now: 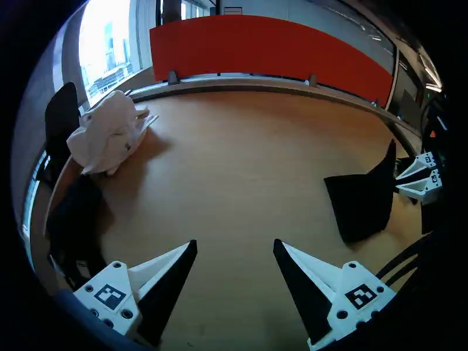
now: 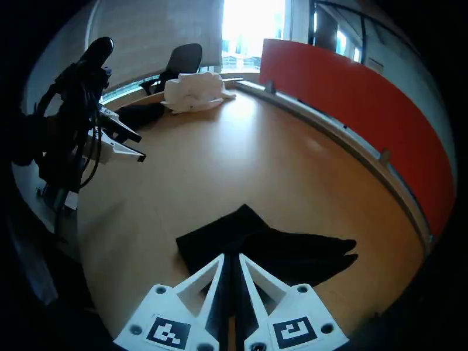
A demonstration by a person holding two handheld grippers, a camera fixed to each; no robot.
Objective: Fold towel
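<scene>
Past the white cloth heap [image 1: 108, 131] at the desk's [image 1: 234, 164] far left, the left gripper [image 1: 234, 245] hangs released and empty over bare wood. To its right lies the black towel [image 1: 360, 202], one corner raised in the clenched right gripper [image 2: 232, 260]. The first fold seems barely started, and the next move calls for the left gripper to take a neighbouring corner.

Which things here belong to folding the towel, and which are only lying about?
For the job: black towel, right tongs shut on it, left tongs open.
Lying about: white cloth pile, black chair, red screen.
</scene>
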